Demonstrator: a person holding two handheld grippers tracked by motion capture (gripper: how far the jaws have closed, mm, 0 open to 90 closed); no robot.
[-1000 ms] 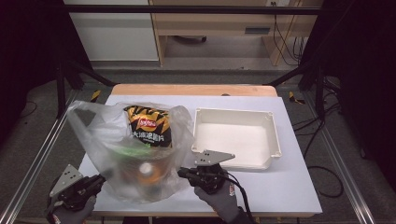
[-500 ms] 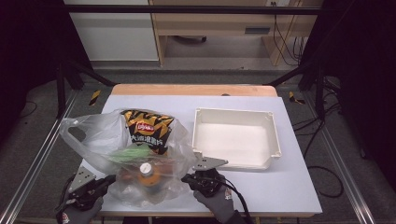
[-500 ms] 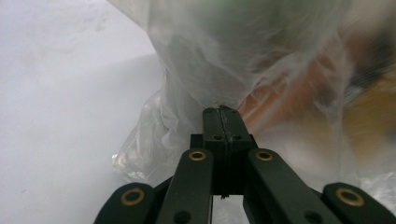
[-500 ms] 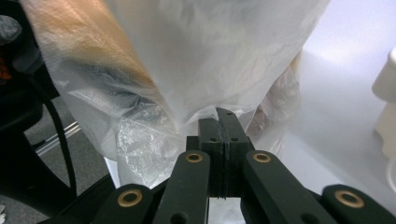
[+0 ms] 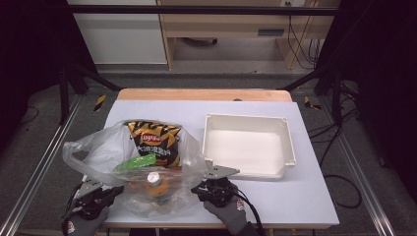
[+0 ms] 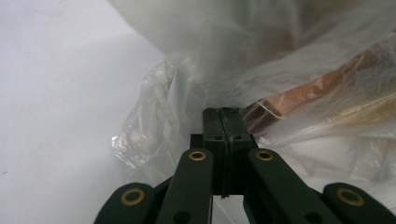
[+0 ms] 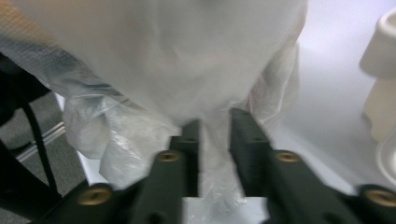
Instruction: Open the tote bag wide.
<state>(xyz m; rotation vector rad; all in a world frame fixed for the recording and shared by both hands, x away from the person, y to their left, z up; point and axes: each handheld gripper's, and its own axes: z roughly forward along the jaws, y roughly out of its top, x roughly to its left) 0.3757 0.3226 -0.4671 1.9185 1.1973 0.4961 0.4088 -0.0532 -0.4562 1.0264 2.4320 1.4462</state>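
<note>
Since the earlier frame the plastic bag (image 5: 133,169) has sunk flat onto the desk (image 5: 305,196), left of the white tray (image 5: 248,145). The left hand-held gripper (image 6: 223,122) stays clenched on its film; the right hand-held gripper (image 7: 214,135) has just been opening, film loose between its jaws, letting go.

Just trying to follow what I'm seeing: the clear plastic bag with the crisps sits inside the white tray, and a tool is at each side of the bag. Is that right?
Not quite. In the high view the plastic bag lies on the table to the left of the white tray, not inside it; the tray holds nothing. The rest stands: the left tool and right tool are at the bag's two sides.
</note>
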